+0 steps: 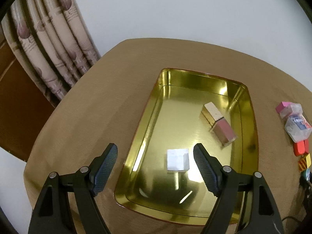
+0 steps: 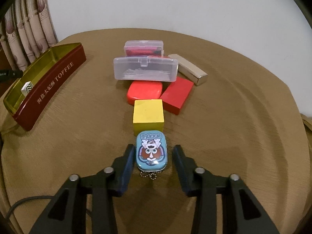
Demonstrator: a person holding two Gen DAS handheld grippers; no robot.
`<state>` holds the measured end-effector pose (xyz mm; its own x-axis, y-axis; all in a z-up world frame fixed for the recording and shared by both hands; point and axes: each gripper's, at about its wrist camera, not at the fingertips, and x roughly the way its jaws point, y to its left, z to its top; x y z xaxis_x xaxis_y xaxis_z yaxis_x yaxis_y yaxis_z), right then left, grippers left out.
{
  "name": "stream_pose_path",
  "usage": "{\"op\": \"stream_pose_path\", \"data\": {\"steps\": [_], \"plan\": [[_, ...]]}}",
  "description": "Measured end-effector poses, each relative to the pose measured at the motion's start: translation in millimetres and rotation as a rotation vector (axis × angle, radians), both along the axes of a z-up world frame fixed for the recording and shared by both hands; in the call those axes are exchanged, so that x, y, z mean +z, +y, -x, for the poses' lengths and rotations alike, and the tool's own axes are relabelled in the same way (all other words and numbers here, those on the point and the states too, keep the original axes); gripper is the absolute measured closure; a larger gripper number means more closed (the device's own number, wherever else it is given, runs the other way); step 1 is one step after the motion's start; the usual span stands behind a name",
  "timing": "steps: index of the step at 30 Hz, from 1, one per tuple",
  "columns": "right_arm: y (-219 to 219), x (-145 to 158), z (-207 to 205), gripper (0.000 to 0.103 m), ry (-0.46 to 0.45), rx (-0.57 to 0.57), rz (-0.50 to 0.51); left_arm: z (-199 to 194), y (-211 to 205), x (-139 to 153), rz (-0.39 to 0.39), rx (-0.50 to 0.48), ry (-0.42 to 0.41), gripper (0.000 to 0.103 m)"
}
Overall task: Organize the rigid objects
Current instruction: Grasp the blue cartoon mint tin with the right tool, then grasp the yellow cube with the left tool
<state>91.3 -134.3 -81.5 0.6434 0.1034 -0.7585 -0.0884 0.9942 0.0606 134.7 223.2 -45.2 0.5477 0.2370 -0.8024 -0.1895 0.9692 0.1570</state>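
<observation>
In the left wrist view my left gripper [image 1: 155, 148] hangs open over the near end of a gold-lined tin tray [image 1: 250, 120]. A white cube [image 1: 177, 159] lies on the tray floor just below its fingers, untouched. A pink cosmetic bottle with a gold cap [image 1: 218, 124] lies farther back in the tray. In the right wrist view my right gripper [image 2: 153, 146] straddles a small blue cartoon tin [image 2: 152, 152] that rests on the table. The left pad is at the tin's side, and a narrow gap shows at the right pad. A yellow cube [image 2: 148, 115] stands right behind the tin.
Behind the yellow cube lie a red rounded case [image 2: 144, 91], a red flat block [image 2: 177, 95], two clear plastic cases [image 2: 145, 69], and a silver bar [image 2: 192, 71]. The red "TOFFEE" tray [image 2: 50, 81] stands at the left. A curtain hangs beyond the brown table's left edge.
</observation>
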Motion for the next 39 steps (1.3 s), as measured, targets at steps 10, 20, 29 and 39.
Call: {"op": "stream_pose_path", "data": {"steps": [10, 20, 29, 39], "plan": [[-29, -5, 6, 0.072, -0.033, -0.107, 0.041, 12, -40, -3, -0.012, -0.086, 0.015, 0.026], [-94, -16, 13, 0.072, -0.069, -0.311, 0.085, 34, -144, -10, 0.030, -0.302, 0.096, 0.026], [-101, -17, 16, 0.072, -0.069, -0.329, 0.029, 27, -249, -17, 0.174, -0.386, 0.202, 0.026], [-119, -22, 11, 0.071, -0.069, -0.327, -0.003, 1, -296, -31, 0.234, -0.263, 0.267, 0.036]]}}
